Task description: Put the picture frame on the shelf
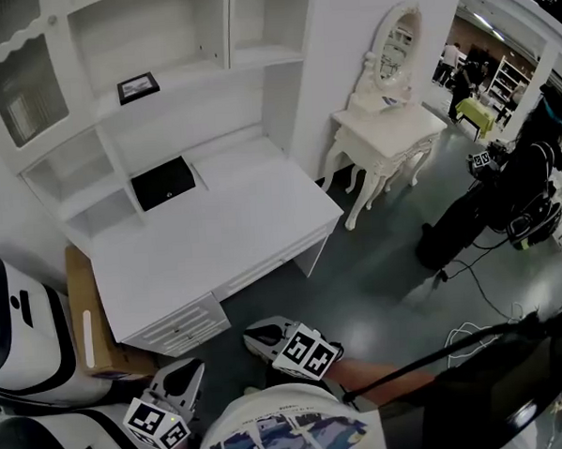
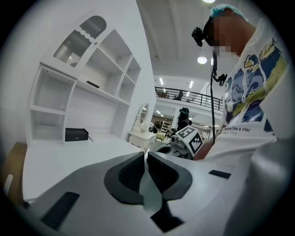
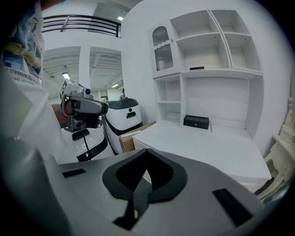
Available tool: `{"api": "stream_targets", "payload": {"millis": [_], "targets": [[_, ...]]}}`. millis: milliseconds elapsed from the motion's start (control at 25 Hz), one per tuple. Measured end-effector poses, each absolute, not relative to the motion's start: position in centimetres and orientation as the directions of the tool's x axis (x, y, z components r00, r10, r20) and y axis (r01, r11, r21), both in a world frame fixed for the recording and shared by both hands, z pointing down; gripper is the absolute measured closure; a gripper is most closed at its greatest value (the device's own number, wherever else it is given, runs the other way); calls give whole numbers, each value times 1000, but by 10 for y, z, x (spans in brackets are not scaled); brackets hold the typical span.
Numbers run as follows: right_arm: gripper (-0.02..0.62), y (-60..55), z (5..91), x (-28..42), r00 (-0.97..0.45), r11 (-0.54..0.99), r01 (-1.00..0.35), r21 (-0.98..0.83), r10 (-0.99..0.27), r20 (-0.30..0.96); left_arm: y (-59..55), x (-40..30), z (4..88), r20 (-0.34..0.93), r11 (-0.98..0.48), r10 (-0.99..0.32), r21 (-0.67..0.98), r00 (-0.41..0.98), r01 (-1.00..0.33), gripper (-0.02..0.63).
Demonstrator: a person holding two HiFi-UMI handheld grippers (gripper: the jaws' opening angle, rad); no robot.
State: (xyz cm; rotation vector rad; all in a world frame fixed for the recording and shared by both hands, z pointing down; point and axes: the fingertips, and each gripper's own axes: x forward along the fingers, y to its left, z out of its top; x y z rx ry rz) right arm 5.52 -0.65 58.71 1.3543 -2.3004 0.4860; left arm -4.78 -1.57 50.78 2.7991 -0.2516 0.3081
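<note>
Right gripper [image 1: 253, 337] and left gripper [image 1: 194, 370] hang low against the wearer's shirt, short of the white desk [image 1: 216, 233]. Each has its jaws pressed together with nothing between them, as the right gripper view [image 3: 146, 161] and the left gripper view [image 2: 146, 157] both show. The picture frame [image 1: 138, 86] sits on the middle shelf [image 1: 201, 73] of the hutch, apparently lying flat and well apart from both tools, so the placing looks done. What remains, by this reading, is to keep the tools drawn back. Any squaring-up would call for a reach in over the desk top, with jaws spread only near the frame's edge and clear of the shelf's upright dividers.

A black box [image 1: 163, 183] rests at the back of the desk, below the frame. A cardboard box [image 1: 87, 325] stands beside the desk's drawers. To the right stands a white dressing table [image 1: 386, 129], with a person in dark clothes [image 1: 505, 196] beyond it and cables [image 1: 485, 297] on the floor.
</note>
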Motion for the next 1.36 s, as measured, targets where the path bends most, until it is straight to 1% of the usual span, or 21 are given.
{"api": "stream_targets", "payload": {"millis": [680, 960, 1360], "targets": [[571, 5, 580, 52, -455, 485, -871, -82, -730, 510, 3, -45, 521, 261, -941, -134, 268, 956, -206, 571], [571, 16, 592, 72, -420, 454, -889, -65, -749, 513, 12, -32, 529, 261, -945, -110, 271, 959, -182, 571], [571, 1, 601, 108, -411, 442, -894, -76, -740, 532, -4, -12, 538, 272, -930, -126, 302, 954, -209, 571]]}}
